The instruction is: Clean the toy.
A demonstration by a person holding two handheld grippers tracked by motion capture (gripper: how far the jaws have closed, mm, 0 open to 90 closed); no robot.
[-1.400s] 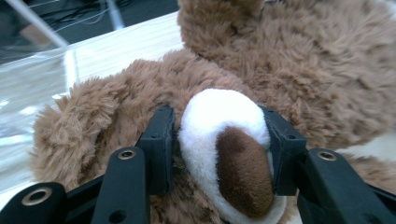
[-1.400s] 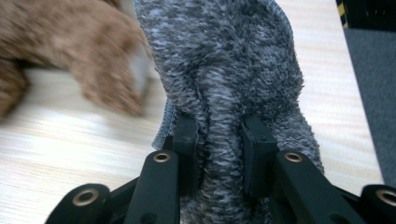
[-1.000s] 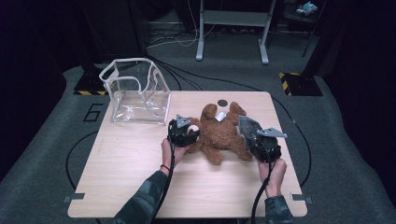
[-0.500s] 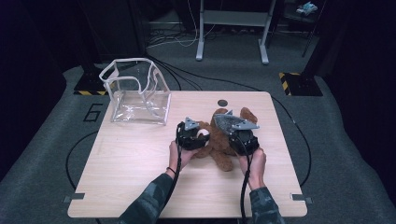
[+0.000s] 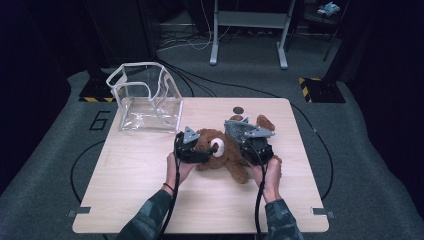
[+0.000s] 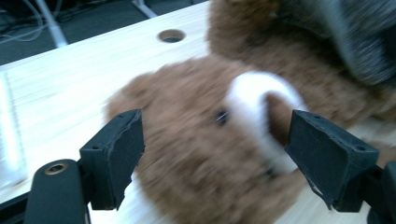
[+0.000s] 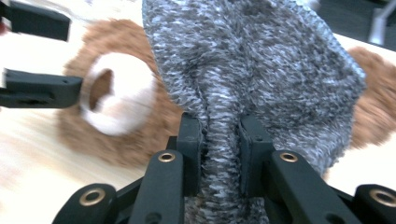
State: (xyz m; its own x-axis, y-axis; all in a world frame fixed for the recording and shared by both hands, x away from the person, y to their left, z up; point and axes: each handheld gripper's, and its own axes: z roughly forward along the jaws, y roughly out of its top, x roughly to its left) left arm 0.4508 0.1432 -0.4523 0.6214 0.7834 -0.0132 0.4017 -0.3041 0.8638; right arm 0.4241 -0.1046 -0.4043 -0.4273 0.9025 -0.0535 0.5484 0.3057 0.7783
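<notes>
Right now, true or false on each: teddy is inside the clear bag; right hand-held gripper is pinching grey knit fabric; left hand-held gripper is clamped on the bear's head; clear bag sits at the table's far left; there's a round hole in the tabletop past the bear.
1. The teddy bear is inside the clear bag. False: it lies on the table, apart from the bag.
2. The right hand-held gripper pinches the grey knit fabric. True.
3. The left hand-held gripper is clamped on the bear's head. False: its jaws have just been opening and stand apart on either side of the head.
4. The clear bag sits at the table's far left. True.
5. A round hole lies in the tabletop past the bear. True.
</notes>
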